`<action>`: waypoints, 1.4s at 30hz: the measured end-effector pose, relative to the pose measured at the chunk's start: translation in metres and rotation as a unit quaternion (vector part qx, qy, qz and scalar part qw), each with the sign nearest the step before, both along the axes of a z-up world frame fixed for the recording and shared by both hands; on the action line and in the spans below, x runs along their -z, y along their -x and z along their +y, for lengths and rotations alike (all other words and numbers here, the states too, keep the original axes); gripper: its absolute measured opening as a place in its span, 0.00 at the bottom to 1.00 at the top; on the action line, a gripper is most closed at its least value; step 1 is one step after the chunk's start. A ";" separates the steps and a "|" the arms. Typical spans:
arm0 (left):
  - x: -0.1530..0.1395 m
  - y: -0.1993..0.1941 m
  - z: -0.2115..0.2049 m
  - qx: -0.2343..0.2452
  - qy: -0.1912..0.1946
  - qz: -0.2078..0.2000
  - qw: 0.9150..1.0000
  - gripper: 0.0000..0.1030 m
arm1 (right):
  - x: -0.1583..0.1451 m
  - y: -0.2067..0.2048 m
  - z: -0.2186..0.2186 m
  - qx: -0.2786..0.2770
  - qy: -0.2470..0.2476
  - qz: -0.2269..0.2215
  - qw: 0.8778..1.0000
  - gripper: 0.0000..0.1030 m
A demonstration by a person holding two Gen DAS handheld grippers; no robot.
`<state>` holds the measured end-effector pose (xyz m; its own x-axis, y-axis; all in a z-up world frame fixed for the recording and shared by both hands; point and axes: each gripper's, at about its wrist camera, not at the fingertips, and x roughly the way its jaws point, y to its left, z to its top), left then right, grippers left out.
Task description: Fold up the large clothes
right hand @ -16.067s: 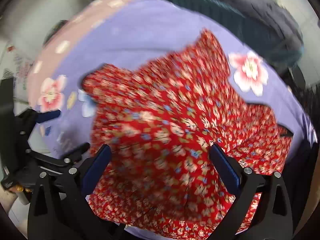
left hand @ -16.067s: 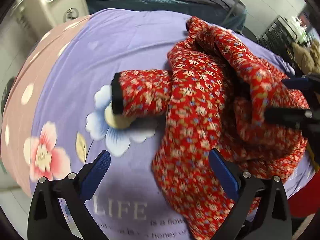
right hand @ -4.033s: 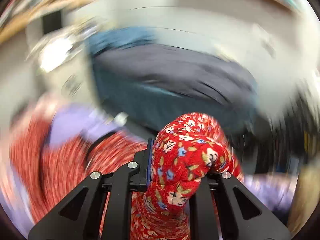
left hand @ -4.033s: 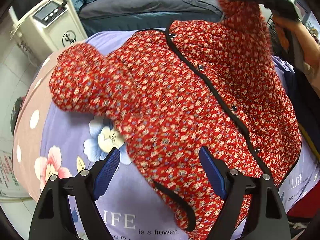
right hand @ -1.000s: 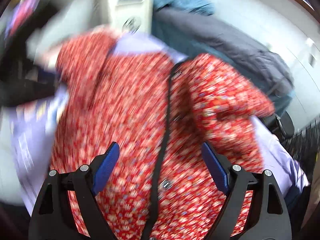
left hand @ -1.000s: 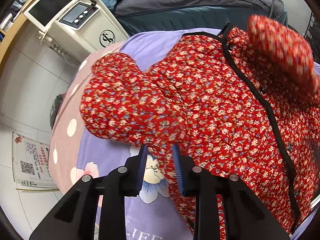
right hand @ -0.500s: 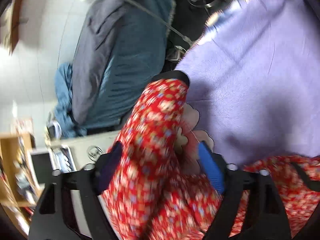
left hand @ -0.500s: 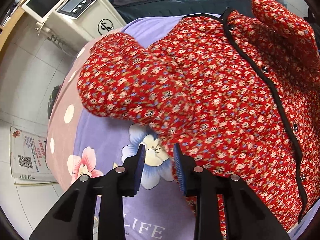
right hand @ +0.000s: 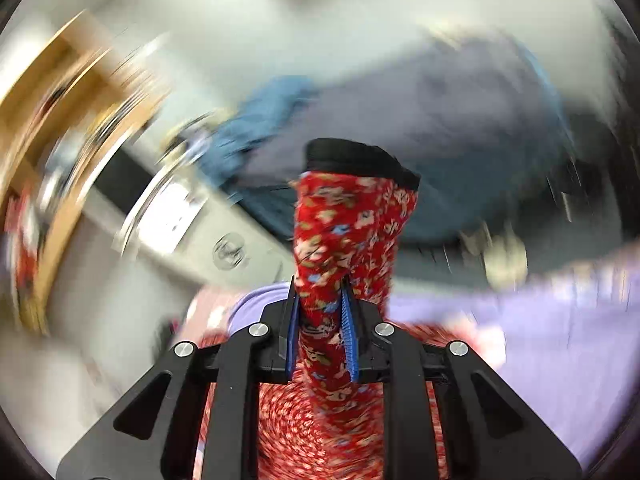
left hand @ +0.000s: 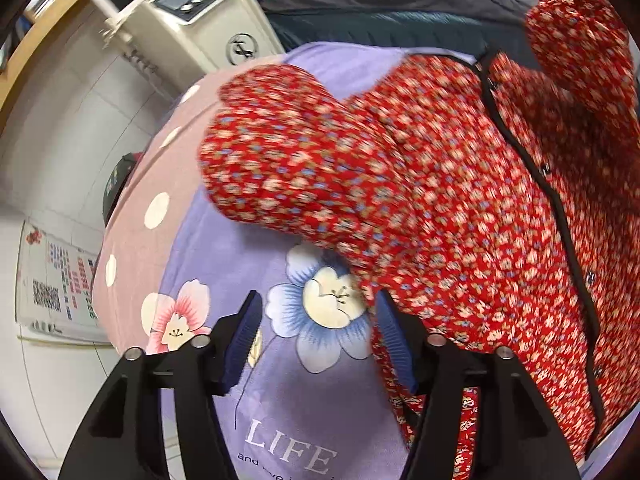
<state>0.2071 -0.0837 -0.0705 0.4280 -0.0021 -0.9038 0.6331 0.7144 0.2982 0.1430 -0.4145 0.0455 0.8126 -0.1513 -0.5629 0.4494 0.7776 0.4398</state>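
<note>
A red floral padded jacket (left hand: 460,200) with black trim lies front up on a purple flowered bedsheet (left hand: 248,248). One sleeve (left hand: 280,156) is bunched at its left side. My left gripper (left hand: 316,336) is open and empty, just in front of the jacket's lower left edge. My right gripper (right hand: 320,328) is shut on the other sleeve (right hand: 348,232), near its black cuff (right hand: 352,160), and holds it up in the air. That raised sleeve also shows in the left wrist view (left hand: 580,32) at the upper right. The right wrist view is blurred.
A white machine (left hand: 192,28) with a control panel stands beyond the bed's far left corner. A dark grey and teal bed (left hand: 384,12) lies behind. A pink dotted border (left hand: 152,208) runs along the sheet's left edge, above a tiled floor.
My left gripper has opened and let go of the jacket's edge. My right gripper has closed on the right sleeve near the cuff and lifted it.
</note>
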 end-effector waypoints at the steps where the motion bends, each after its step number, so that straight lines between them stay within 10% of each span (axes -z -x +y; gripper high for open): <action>1: -0.004 -0.003 0.006 -0.009 0.007 -0.004 1.000 0.61 | -0.019 -0.015 0.036 -0.059 0.052 0.003 0.997 0.19; 6: -0.021 -0.025 0.050 -0.075 0.026 -0.027 0.997 0.65 | 0.006 -0.065 0.188 -0.241 0.210 0.111 0.941 0.19; 10: -0.018 -0.041 0.086 -0.114 0.014 -0.028 0.993 0.66 | 0.115 -0.076 0.276 -0.321 0.301 0.234 0.867 0.21; 14: -0.009 -0.043 0.107 -0.124 0.007 -0.017 0.992 0.66 | 0.203 -0.055 0.314 -0.346 0.359 0.316 0.807 0.53; 17: -0.005 -0.035 0.106 -0.110 0.004 -0.013 0.994 0.66 | 0.206 -0.039 0.310 -0.335 0.313 0.313 0.832 0.57; 23: 0.004 -0.017 0.078 -0.080 0.017 0.006 0.997 0.67 | 0.164 0.006 0.211 -0.144 0.167 0.260 0.940 0.66; 26: 0.003 -0.007 0.054 -0.053 0.024 0.008 0.998 0.68 | 0.147 0.026 0.144 -0.035 0.127 0.246 0.960 0.71; 34: -0.011 0.014 0.004 0.008 0.036 -0.009 0.999 0.71 | 0.187 0.032 -0.006 0.034 -0.079 0.252 0.964 0.84; 39: -0.010 0.022 -0.002 0.018 0.026 -0.011 0.999 0.73 | 0.215 0.030 -0.021 0.008 -0.152 0.242 0.958 0.84; 42: -0.002 0.024 0.001 0.020 0.012 -0.009 1.000 0.73 | 0.204 0.019 -0.007 -0.041 -0.099 0.256 0.961 0.38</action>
